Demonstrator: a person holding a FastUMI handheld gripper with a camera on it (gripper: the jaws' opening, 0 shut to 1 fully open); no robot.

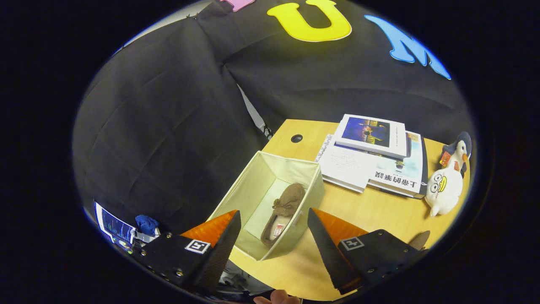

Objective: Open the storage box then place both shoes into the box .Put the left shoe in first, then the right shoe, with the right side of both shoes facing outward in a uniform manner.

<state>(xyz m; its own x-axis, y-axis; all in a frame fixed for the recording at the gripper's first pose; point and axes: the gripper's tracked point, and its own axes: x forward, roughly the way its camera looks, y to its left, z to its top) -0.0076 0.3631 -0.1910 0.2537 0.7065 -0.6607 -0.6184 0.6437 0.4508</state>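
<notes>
An open cream fabric storage box stands on the wooden table, just ahead of my fingers. One brown slipper-like shoe lies inside it along the box's right wall, toe pointing away from me. My gripper hovers above the near end of the box, open wide, with nothing between its fingers. A brown rounded shape peeks out behind the right finger; I cannot tell whether it is the other shoe.
A stack of books lies beyond the box on the right. A white penguin plush lies at the table's far right edge. A cable hole sits near the table's back corner. A monitor stands below on the left.
</notes>
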